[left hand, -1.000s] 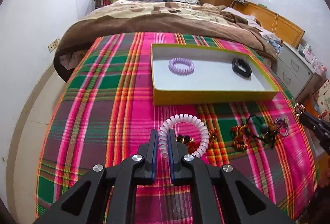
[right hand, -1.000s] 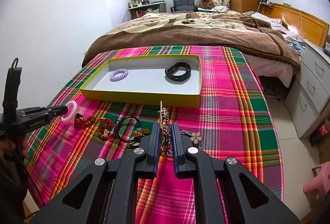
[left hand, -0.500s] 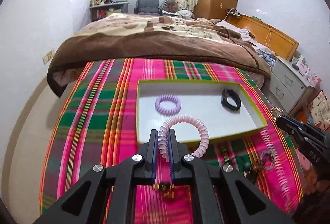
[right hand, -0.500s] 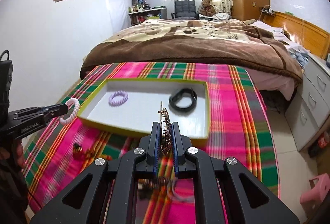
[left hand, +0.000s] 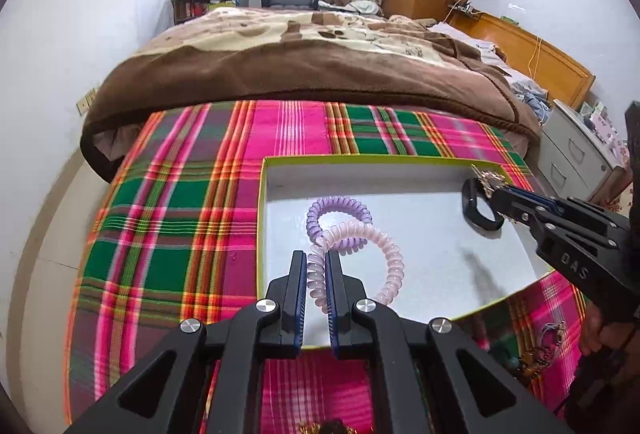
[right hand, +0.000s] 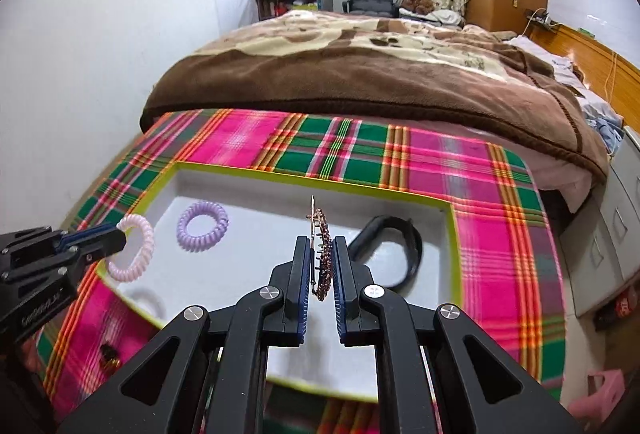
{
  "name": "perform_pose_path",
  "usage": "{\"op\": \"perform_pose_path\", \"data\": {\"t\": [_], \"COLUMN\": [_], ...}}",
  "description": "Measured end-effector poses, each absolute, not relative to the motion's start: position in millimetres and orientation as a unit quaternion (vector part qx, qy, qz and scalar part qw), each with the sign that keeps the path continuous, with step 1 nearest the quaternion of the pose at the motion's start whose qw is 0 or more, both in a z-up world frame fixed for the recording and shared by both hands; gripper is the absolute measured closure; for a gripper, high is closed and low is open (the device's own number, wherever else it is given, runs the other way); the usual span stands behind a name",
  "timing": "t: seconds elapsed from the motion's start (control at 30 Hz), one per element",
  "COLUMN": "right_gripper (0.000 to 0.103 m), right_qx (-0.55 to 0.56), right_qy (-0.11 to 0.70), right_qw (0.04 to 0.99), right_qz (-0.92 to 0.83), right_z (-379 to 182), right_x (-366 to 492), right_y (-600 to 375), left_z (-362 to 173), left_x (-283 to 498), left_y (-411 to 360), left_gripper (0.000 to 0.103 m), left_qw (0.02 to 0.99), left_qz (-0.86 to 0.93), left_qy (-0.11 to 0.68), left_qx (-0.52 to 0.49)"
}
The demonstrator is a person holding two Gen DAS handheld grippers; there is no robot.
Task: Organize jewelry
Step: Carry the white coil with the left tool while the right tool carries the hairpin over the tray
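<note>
My left gripper point(left hand: 316, 266) is shut on a pale pink spiral hair tie point(left hand: 384, 254), held above the white floor of the yellow-rimmed box point(left hand: 420, 202). A purple spiral hair tie point(left hand: 320, 214) and a black band point(left hand: 476, 214) lie inside the box. My right gripper point(right hand: 321, 258) is shut on a brown beaded hair clip point(right hand: 322, 234), hovering over the box point(right hand: 256, 238) near the black band point(right hand: 404, 254). In the right wrist view the left gripper point(right hand: 120, 236) holds the pink tie point(right hand: 140, 254) over the box's left edge, with the purple tie point(right hand: 202, 226) beyond it.
The box sits on a pink and green plaid cloth point(left hand: 180, 202). Several loose jewelry pieces point(left hand: 536, 350) lie on the cloth near the front edge. A bed with a brown blanket point(left hand: 312, 74) lies beyond. A grey drawer cabinet point(left hand: 576, 154) stands at the right.
Both grippers have moved forward from the loose jewelry over the cloth to above the box, each carrying its piece. The box now fills the lower middle of both views.
</note>
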State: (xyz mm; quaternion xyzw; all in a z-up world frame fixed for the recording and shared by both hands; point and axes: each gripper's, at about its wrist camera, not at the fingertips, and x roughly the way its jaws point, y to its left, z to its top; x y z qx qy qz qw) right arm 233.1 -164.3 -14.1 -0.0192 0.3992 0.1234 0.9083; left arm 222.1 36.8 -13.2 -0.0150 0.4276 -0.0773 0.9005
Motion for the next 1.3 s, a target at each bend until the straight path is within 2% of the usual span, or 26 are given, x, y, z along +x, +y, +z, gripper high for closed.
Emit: {"op": "perform_pose_path", "data": {"t": [0.47,1.0,1.07,1.13,1.2,1.3], "right_gripper": [0.092,0.092,0.092,0.092,0.092,0.091], "right_qx": [-0.039,-0.039,-0.036,-0.033,-0.031,-0.027], "right_qy": [0.435,0.443,0.444,0.444,0.444,0.441], "right_qw": [0.891,0.886,0.886,0.886,0.886,0.887], "right_qz": [0.123,0.126,0.13,0.131,0.131,0.133], "right_z": [-43,-49,-49,-49,-49,-47], "right_x": [266,273,273,272,273,272], "right_y": [-145,-143,-144,-144,-145,-146], "left_z": [-40,-46,-46,-45,-43,-42], "left_x": [246,252,252,251,250,249], "left_y": [38,37,38,37,35,34], "left_gripper": [0.094,0.093,0.088,0.074,0.068,0.067], "left_qw": [0.891,0.884,0.884,0.885,0.886,0.887], "left_qz": [-0.064,-0.079,-0.085,-0.093,-0.094,-0.093], "left_qy": [0.448,0.459,0.458,0.454,0.453,0.452], "left_qx": [-0.011,-0.027,-0.032,-0.037,-0.033,-0.033]}}
